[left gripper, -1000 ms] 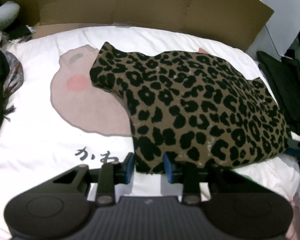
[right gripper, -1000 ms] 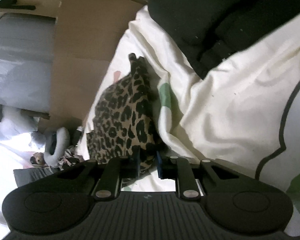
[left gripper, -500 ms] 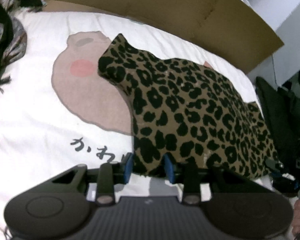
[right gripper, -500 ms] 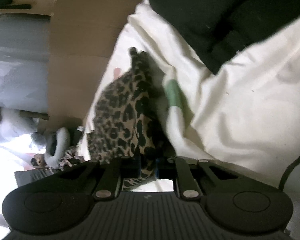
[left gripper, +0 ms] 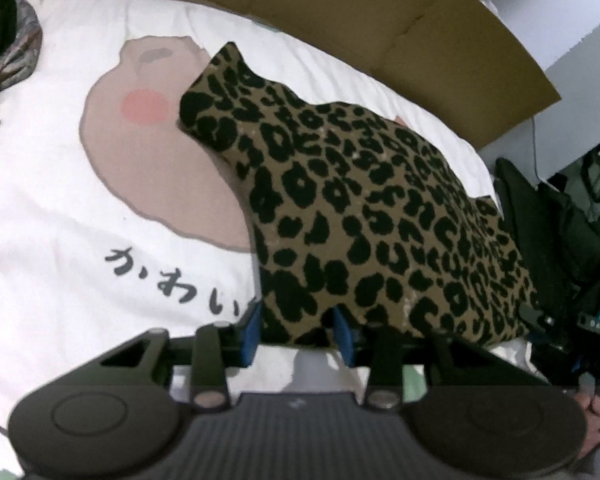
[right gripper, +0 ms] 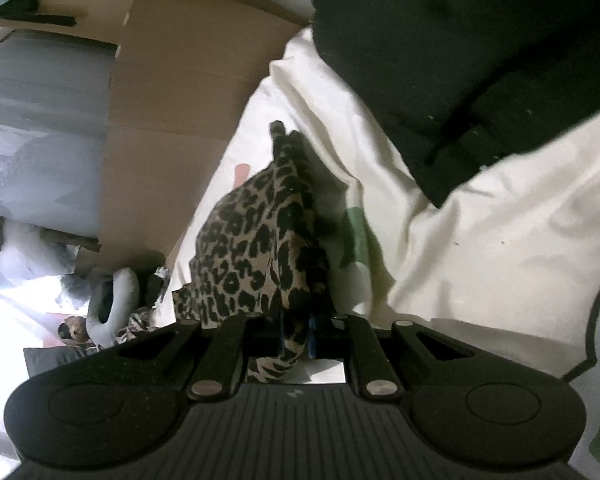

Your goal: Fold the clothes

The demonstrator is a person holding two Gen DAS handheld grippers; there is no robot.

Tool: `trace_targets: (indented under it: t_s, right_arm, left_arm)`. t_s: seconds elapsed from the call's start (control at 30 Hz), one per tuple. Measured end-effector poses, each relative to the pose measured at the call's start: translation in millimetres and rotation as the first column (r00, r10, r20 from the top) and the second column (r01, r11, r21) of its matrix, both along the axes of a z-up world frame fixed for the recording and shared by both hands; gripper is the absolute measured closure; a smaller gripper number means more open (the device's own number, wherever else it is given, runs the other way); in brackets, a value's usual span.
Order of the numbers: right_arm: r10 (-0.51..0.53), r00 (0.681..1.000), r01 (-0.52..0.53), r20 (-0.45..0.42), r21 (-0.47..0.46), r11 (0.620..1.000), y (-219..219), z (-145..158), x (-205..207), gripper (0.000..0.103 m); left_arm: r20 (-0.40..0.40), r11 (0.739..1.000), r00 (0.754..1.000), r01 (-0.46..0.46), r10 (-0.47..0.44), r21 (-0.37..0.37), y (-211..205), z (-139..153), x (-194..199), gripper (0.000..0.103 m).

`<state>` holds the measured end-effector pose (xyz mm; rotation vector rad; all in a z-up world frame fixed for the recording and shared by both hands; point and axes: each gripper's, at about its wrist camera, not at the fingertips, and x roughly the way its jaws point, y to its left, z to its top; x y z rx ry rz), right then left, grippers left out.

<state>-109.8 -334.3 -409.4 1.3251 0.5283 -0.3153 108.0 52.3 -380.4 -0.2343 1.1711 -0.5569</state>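
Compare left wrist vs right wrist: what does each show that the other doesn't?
Left wrist only: the leopard-print garment spread across its full face, the pink cartoon print and hiragana lettering on the white bedding, and the left tongs open around the hem.

Right wrist only: the garment seen edge-on, a black fabric pile, a grey neck pillow, and the right tongs shut on the fabric.

Both: garment, white bedding, brown cardboard.
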Motion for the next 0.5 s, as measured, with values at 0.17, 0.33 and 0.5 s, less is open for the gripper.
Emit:
trace_targets:
  t_s: [0.17,0.33,0.5]
  right_arm:
    - [-0.011,1.000,0.012,-0.014,0.030,0.999,1,-6,2,0.090]
    - [-0.013,1.000,0.014,-0.023,0.049,0.999,2,-12,3,0.086]
    - [0.004,1.000,-0.003,-0.028,0.036,0.999,3,-14,6,0.092]
  left_arm:
    - [-0.025,0.999,0.999,-0.029,0.028,-0.015,12,-5,4,0.089]
    - [-0.028,0.999,0.999,-0.035,0.034,-0.017,17,0,4,0.095]
    - [-0.014,0.999,0.999,-0.035,0.035,-0.012,20,9,1,0.099]
